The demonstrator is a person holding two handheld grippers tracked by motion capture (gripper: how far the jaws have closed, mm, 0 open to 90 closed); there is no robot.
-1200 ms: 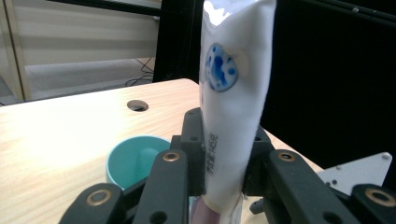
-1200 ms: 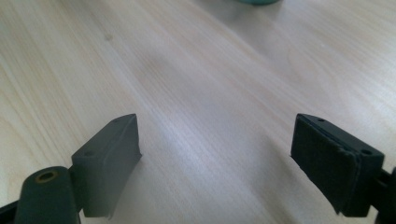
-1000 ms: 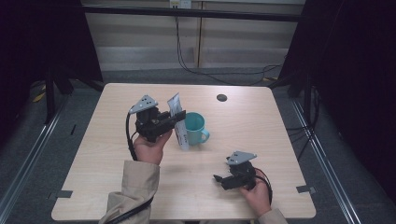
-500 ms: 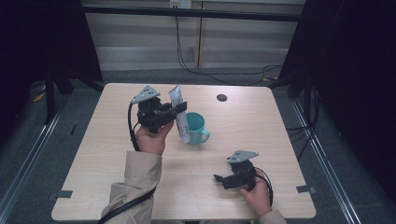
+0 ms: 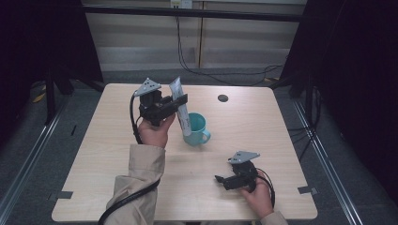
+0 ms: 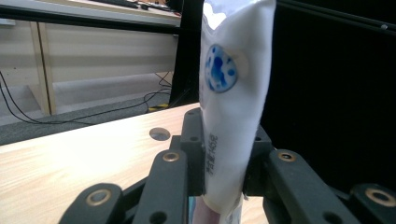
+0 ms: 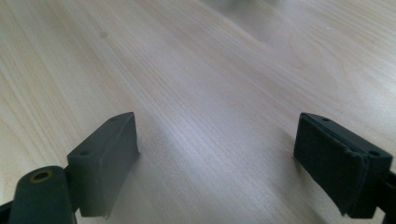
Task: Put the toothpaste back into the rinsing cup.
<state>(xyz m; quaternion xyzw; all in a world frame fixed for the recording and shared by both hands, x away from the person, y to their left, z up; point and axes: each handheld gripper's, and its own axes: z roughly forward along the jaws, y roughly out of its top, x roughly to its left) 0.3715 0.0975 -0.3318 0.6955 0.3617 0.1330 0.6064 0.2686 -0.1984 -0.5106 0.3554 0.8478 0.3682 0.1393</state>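
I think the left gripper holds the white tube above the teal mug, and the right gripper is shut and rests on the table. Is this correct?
Not entirely. The right gripper is open: the right gripper view shows its fingers wide apart over bare table. The left gripper does hold the white tube above the teal mug.

My fingers (image 6: 194,154) pinch a white tube (image 6: 233,107) standing upright between them, blue dotted circle (image 6: 219,67) on its face above the grip. Pale wooden table (image 6: 70,154) beyond, round hole (image 6: 159,134) just left of fingers.

Light wood table (image 5: 281,126); teal mug (image 5: 197,129) on it.
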